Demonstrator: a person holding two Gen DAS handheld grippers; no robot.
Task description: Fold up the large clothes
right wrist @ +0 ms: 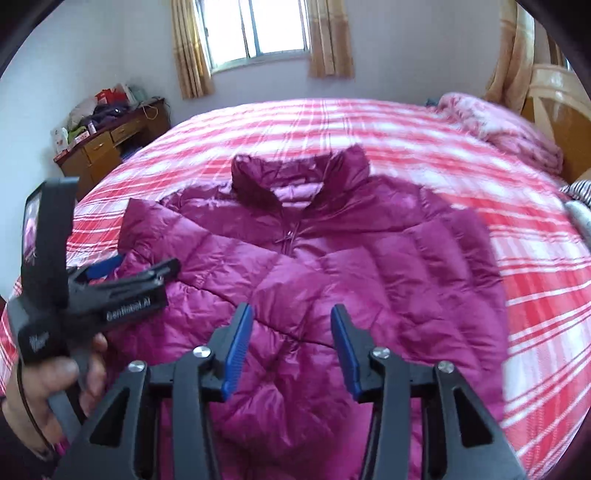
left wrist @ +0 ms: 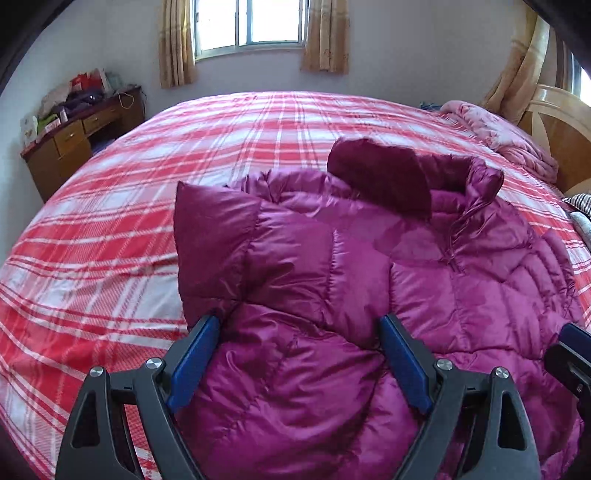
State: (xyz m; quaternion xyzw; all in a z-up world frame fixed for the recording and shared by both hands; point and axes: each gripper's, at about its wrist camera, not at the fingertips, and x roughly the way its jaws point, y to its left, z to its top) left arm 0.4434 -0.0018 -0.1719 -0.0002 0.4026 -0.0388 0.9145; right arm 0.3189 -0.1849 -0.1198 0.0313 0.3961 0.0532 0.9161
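The left gripper point(left wrist: 299, 325) hangs with its blue-padded fingers point(left wrist: 195, 360) spread wide, straddling a puffed fold of the magenta down jacket point(left wrist: 332, 295) without pinching it; released. In the right wrist view the same left gripper point(right wrist: 140, 269) shows side-on at the jacket's left sleeve edge, held by the person's left hand point(right wrist: 51, 387). The right gripper point(right wrist: 291, 321) is also parted, its blue pads point(right wrist: 236, 350) apart over the lower front of the jacket point(right wrist: 314, 266), clamping nothing.

Taking the jacket as the landmark: under it and spreading out on every side is the bed with its red-and-white plaid cover point(left wrist: 110, 229), on which the jacket lies front up, collar point(right wrist: 295, 173) toward the far wall and zip closed to the neck. Beyond the jacket's collar, on the far wall, a window point(left wrist: 251, 26) sits between tan curtains point(left wrist: 177, 40). To the jacket's far right a wooden headboard point(left wrist: 554, 125) stands, and a crumpled pink floral quilt point(left wrist: 506, 136) is bunched on the bed before it. Far left of the jacket, off the bed, a wooden desk with drawers point(left wrist: 77, 136) stands against the wall, its top heaped with bags and small clutter point(left wrist: 77, 92). At the jacket's right edge a bit of striped fabric point(left wrist: 580, 203) shows.
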